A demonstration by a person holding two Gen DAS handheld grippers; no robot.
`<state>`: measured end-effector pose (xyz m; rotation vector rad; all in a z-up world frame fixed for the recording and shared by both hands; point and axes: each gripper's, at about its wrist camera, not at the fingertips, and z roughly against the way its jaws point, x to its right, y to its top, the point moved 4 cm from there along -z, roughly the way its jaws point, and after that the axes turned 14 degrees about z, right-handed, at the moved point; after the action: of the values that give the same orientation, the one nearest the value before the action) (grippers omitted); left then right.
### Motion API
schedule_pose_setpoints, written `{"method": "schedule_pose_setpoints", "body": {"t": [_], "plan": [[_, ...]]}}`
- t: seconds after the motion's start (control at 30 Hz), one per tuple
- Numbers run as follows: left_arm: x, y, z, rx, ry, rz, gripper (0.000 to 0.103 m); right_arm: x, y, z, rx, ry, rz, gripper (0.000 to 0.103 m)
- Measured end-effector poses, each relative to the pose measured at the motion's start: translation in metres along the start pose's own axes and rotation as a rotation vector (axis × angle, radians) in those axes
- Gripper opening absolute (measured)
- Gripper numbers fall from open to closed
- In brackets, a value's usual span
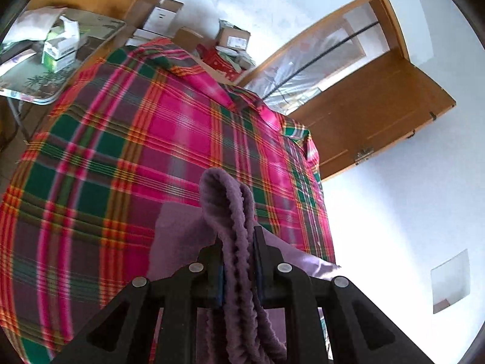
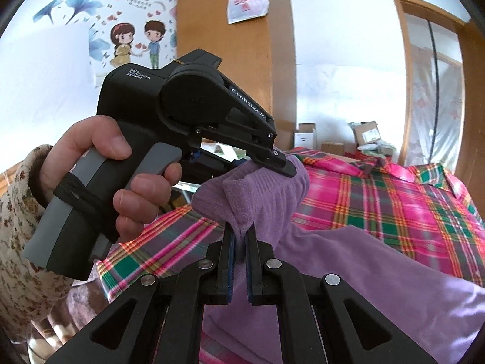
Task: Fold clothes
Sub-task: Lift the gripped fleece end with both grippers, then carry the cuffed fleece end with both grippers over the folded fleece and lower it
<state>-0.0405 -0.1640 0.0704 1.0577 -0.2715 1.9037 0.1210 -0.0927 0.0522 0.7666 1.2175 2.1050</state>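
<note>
A purple fleece garment is lifted over a bed with a pink, green and red plaid cover. My left gripper is shut on a ribbed edge of it, which stands up between the fingers. In the right wrist view my right gripper is shut on another fold of the purple garment, whose body trails off to the right over the plaid cover. The left gripper shows there too, held by a person's hand, clamping the same cloth just above and behind the right one.
A folding table with a green and white box stands left of the bed. Cardboard boxes are piled at the bed's far end. A wooden door and a wardrobe stand beyond. The person's floral sleeve is at the left.
</note>
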Motion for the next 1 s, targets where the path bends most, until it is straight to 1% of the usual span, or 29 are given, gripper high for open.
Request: {"method": "schedule_pose_setpoints", "body": {"t": [0.23,0.47,0.73,1.0], "plan": [[0.026,-0.015,-0.020,-0.038,-0.013,-0.039,0.016,0.032,-0.009,0.005,0.011,-0.045,-0.040,0.006],[0.044,-0.029,-0.042,-0.081,-0.014,-0.064,0.016,0.049,-0.021,0.019,0.008,-0.078,-0.070,0.006],[0.061,-0.046,-0.074,-0.137,-0.004,-0.081,0.016,0.068,-0.039,0.035,-0.015,-0.116,-0.116,0.006],[0.075,-0.050,-0.102,-0.188,0.012,-0.092,0.016,0.087,-0.060,0.047,-0.038,-0.158,-0.162,0.006]]}}
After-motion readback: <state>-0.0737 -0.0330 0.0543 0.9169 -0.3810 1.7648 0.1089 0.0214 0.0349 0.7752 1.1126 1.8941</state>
